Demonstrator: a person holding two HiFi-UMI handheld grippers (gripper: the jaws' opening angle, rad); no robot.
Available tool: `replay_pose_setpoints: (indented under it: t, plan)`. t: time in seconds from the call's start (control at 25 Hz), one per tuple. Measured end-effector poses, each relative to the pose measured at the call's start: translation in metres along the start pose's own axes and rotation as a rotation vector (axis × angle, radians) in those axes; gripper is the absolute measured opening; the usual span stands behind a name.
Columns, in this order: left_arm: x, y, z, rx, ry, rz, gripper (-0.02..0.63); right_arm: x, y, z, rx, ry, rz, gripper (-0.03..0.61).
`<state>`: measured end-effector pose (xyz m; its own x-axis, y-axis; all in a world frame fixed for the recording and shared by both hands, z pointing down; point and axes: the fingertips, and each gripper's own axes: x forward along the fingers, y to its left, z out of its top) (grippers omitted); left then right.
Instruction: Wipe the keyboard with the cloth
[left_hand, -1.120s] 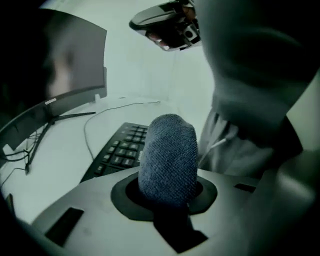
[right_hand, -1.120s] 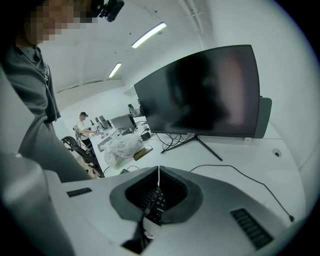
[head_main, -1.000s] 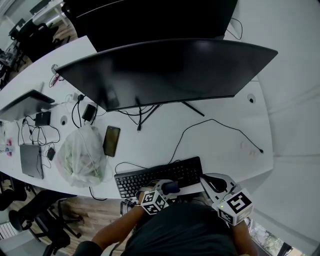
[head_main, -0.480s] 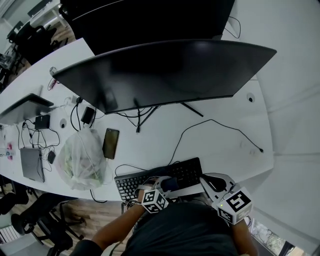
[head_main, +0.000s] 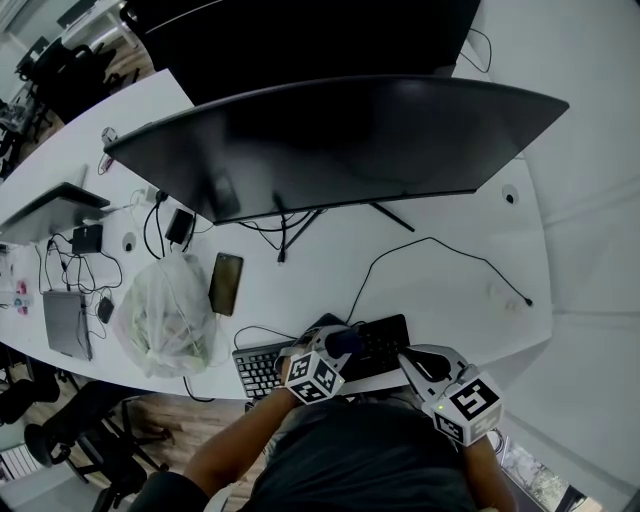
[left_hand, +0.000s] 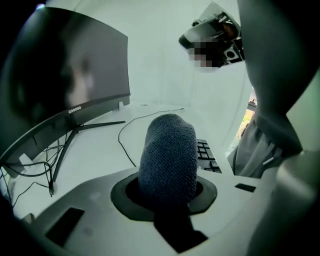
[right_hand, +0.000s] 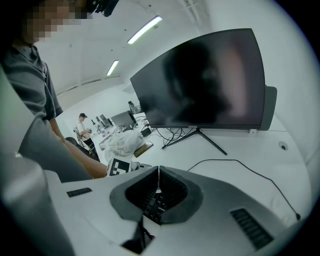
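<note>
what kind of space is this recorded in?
Most likely an open-plan office: a long white desk carries a large curved monitor, a keyboard and loose cables, with office chairs beside it.

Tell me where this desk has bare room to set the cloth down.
Bare desk lies between the phone and the black cable, beyond the keyboard. More lies between that cable and the desk's right edge. Crowded: the left end, around the plastic bag and small black devices.
</note>
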<state>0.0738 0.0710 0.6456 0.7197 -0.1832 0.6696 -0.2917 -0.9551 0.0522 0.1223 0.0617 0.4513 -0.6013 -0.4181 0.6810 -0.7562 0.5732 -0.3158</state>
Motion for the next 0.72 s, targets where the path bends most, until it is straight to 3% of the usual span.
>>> replay_pose_setpoints:
  t: [0.24,0.4,0.6,0.72]
  plan:
    - [0.008,-0.036,-0.008,0.055,0.056,-0.064,0.091,-0.001,-0.009,0.006,0.014,-0.011,-0.013,0.011]
    - [0.004,-0.055,-0.009,0.033,0.059,-0.135,0.091,0.004,-0.012,0.007,0.015,-0.011,-0.004,0.011]
    - [0.006,-0.002,0.000,0.036,0.014,-0.037,0.091,0.011,-0.016,0.005,0.026,0.016,-0.003,0.011]
    - [0.012,0.023,0.000,-0.009,0.018,-0.007,0.091,0.017,-0.017,0.006,0.021,0.028,0.001,0.011]
